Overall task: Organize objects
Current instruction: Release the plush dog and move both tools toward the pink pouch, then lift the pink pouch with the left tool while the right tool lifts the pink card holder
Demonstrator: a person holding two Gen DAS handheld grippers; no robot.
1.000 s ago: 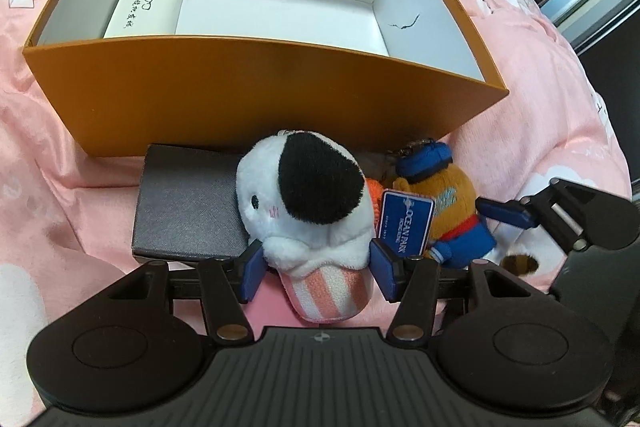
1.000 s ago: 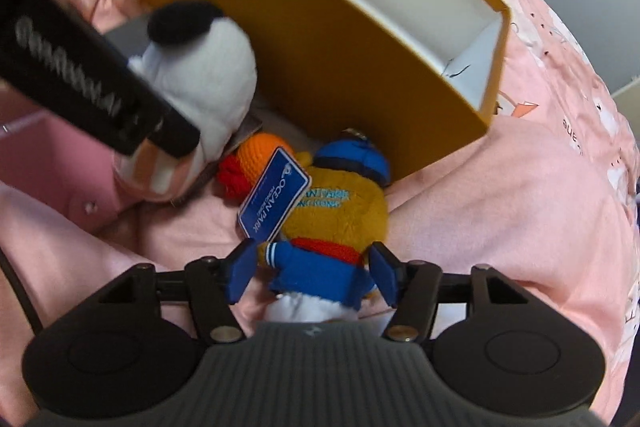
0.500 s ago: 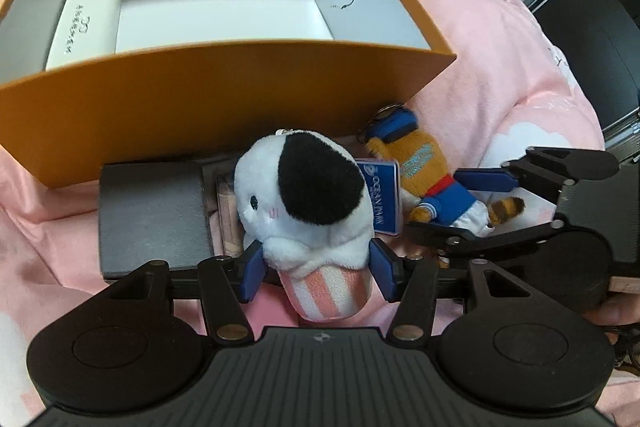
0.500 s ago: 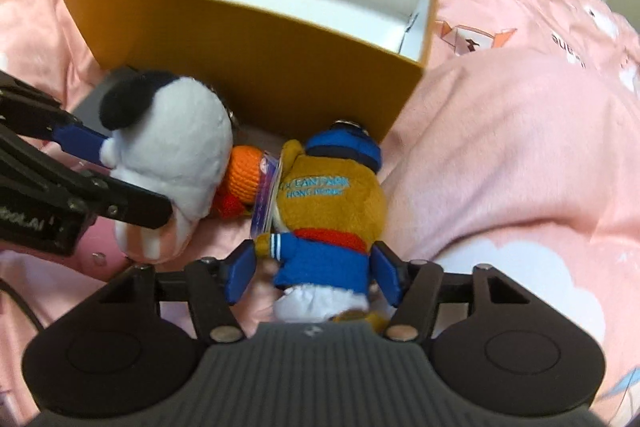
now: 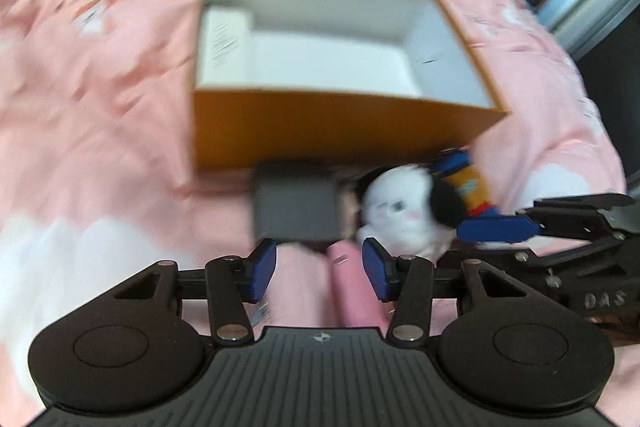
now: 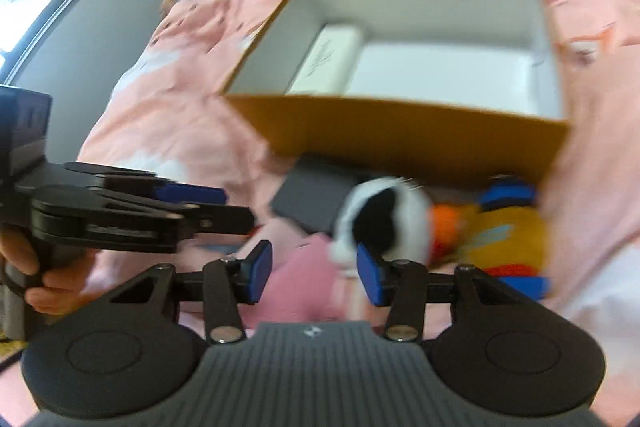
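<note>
The white-and-black plush (image 5: 404, 219) is lying on the pink bedding (image 5: 100, 115), just in front of the orange box (image 5: 340, 135). The left gripper (image 5: 316, 271) and right gripper (image 6: 314, 273) are closing, both empty. Judged soft, light and compressible; grip across its round body.

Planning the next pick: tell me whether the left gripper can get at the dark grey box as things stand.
Probably yes. The left gripper, empty with jaws closing, hangs just short of the dark grey box, whose top is bare; the white plush only crowds its right edge.
</note>
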